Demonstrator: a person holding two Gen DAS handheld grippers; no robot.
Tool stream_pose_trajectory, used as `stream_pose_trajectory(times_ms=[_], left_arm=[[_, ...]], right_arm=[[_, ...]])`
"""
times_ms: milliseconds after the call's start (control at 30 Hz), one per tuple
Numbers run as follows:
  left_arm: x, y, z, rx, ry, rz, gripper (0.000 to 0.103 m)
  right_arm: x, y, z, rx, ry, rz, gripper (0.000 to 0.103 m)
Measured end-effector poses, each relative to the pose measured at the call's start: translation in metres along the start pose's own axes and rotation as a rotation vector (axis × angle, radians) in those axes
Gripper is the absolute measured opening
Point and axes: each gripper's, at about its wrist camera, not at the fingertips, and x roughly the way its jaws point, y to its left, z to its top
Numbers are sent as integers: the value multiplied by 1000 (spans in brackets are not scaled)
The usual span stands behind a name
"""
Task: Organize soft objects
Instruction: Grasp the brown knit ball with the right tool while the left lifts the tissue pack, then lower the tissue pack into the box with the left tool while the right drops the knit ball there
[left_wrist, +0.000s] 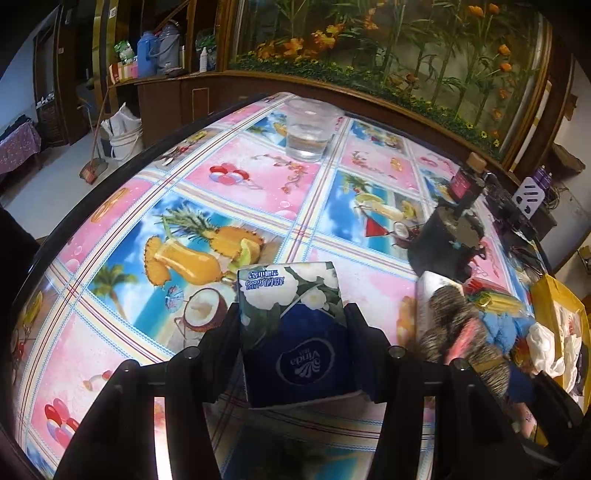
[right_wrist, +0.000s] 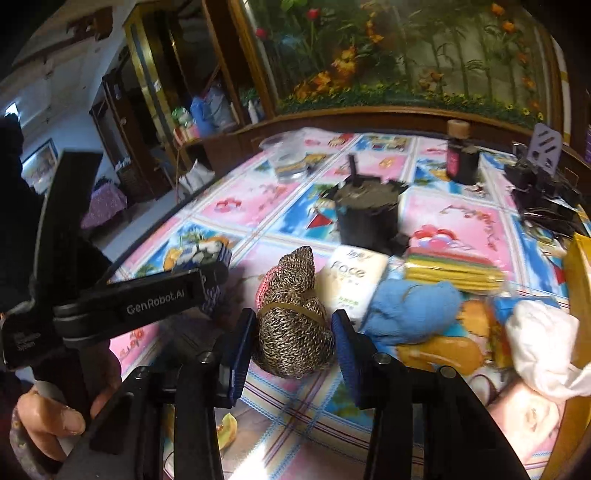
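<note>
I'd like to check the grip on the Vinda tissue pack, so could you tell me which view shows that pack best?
The left wrist view: the Vinda tissue pack fills the centre, logo readable, clamped in the left hand-held gripper. The right wrist view shows only its floral end, far left, behind that gripper's finger.

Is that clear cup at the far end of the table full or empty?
Nearly empty. The clear cup stands upright on the table, with only a shallow layer of water showing at its bottom.

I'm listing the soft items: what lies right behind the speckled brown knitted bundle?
Behind the speckled brown knitted bundle lies a white face-tissue pack, with a blue cloth beside it. The pack's near lower corner is hidden by the bundle.
</note>
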Motion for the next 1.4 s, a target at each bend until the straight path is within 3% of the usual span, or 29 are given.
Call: stream_pose_trajectory(times_ms=[233, 633, 1067, 1400], left_arm=[[-20, -25, -6, 93, -73, -101, 53], [-41, -61, -18, 216, -135, -237, 53], [-52, -133, -52, 339, -101, -373, 53], [-66, -202, -81, 405, -63, -500, 53]], right_arm=[[-45, -22, -3, 67, -148, -14, 46], [-81, -46, -6, 162, -260, -76, 46], [-131, -93, -17, 328, -390, -168, 46], [-207, -136, -44, 415, -448, -276, 45]])
